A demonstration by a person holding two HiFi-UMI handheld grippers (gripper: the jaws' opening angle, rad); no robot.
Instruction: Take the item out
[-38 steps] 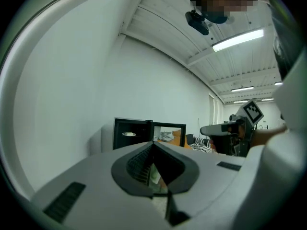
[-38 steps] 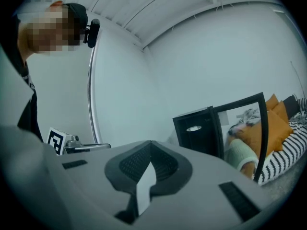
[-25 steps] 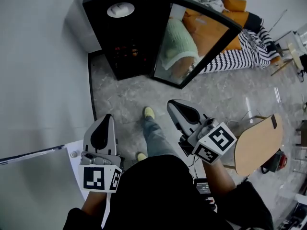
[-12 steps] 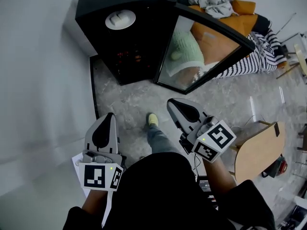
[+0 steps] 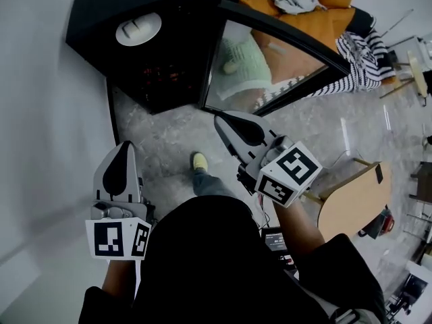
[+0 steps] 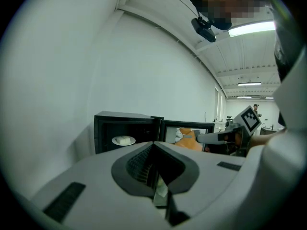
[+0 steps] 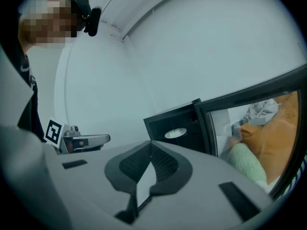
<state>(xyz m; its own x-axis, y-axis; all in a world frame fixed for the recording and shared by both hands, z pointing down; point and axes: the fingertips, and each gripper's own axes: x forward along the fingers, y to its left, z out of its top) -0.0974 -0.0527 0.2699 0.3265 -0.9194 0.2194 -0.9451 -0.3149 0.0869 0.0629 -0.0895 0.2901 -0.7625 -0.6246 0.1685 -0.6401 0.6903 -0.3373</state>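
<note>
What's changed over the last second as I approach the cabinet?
The person stepped closer to the cabinet, and the right gripper advanced toward its open door. Nothing taken or released. Both grippers' jaws stay shut and empty; the left gripper hangs back; the plate remains inside.

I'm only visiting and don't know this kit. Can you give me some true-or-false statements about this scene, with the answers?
1. The glass door of the black cabinet stands open. True.
2. A white plate with a pale item on it sits inside the cabinet. True.
3. The right hand-held gripper is holding the plate. False: its jaws are shut on nothing, and it is short of the cabinet.
4. The left hand-held gripper has its jaws spread wide. False: they are together and hold nothing.
5. The cabinet stands on a table. False: it stands on the marbled floor.
</note>
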